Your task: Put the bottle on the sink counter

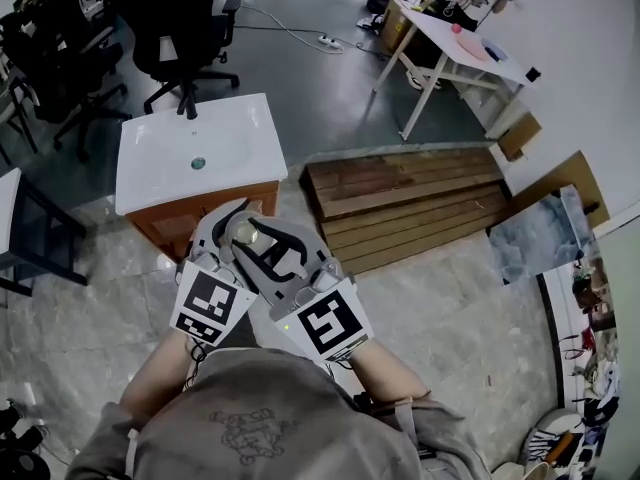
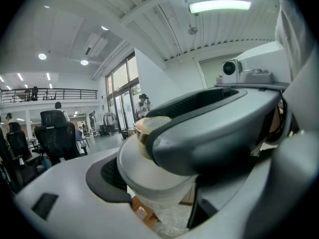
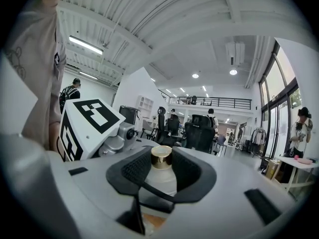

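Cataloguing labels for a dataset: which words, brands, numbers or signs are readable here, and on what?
No readable text anywhere.
The marker cubes: black-and-white square patterns only, no letters.
The bottle: no legible label.
The shirt print: a faint drawing, no words legible.

The sink counter [image 1: 150, 168] stands on the floor directly ahead of the person. Its tap [image 1: 189, 111] is at the far edge of the surface and the drain [image 1: 198, 163] is in the middle of the basin. An office chair [image 1: 182, 28] stands behind it. A stack of planks [image 1: 410, 200] lies on the floor to the counter's right, and beyond the planks is a table [image 1: 455, 48]. The bottle [image 1: 246, 231] is upright between the jaws of the right gripper [image 1: 252, 236], off the surface and before the counter's near edge. The left gripper [image 1: 230, 226] sits just beside it on the left, jaws overlapping the right gripper's.
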### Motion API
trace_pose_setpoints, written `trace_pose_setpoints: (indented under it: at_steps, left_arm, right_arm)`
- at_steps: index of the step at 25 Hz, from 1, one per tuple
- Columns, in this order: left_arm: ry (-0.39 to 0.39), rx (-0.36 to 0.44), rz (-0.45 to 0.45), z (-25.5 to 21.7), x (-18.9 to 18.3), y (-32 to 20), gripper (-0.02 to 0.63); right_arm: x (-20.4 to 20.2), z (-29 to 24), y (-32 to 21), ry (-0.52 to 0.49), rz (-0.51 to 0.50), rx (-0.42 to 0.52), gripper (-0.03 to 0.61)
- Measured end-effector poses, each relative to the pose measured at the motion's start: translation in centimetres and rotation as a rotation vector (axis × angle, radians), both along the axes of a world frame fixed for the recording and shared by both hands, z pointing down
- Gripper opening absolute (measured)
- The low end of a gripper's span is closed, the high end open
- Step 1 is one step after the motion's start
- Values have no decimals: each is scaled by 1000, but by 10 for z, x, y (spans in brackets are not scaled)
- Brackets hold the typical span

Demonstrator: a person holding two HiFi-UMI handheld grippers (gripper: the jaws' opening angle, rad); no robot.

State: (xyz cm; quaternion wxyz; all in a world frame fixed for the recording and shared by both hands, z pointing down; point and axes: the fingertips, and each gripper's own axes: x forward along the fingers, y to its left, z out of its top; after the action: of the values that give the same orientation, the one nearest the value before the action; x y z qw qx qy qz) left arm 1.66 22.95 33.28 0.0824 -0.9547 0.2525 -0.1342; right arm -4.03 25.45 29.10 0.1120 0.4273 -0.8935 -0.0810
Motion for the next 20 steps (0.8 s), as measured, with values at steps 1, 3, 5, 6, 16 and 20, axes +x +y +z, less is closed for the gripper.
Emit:
trace_pose_setpoints:
  at_steps: [1,3,5,6,16,20]
  left_arm:
    - [2,-6,-1,1,-2,-10,328]
    - [6,-20,-3,3,-6,-31,328]
    - [8,-33,-2,4,-9,-53,328]
    - [9,-38,-2,4,-11,-64,328]
    - [0,-83,10,12,-25,-176,328]
    - [-5,-106,28,15,-30,-220,328]
  right_arm:
    - [-2,1,-10,0,1,-8,132]
    - [-6,3,-32,5,1,-24,132]
    - [-10,4,-54,11,0,-37,132]
    - [-11,4,-65,15,-2,-40,132]
    - [-26,10,-180,22,10,-92,132]
    - [-31,12,-226,22,28,-123,132]
